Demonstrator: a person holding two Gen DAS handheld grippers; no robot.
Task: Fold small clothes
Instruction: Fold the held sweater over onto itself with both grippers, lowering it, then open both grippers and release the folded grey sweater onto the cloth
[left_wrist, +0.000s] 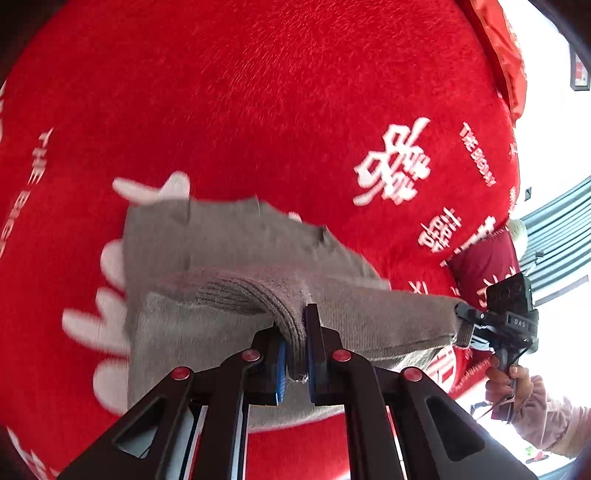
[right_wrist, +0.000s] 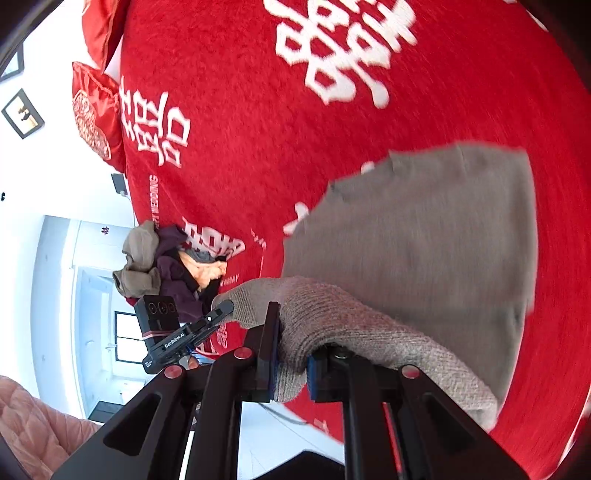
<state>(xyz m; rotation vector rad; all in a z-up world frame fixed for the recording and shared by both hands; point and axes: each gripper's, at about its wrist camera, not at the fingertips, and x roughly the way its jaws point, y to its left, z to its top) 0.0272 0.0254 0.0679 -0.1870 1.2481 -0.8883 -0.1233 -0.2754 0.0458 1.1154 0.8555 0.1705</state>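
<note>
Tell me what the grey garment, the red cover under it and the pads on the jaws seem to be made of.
Grey garment: a soft knit, likely wool or acrylic; ribbed stitches show where it bunches in the jaws. Red cover: a plush, short-pile fabric, matte, with visible brushed nap and white printed or woven characters. Blue pads: they look like rubber or foam, smooth and dull, though the view leaves that open.

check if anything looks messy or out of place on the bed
Nothing damaged. The unfolded clothes pile sits crumpled at the edge of the red blanket, while the grey garment hangs stretched between both grippers.
</note>
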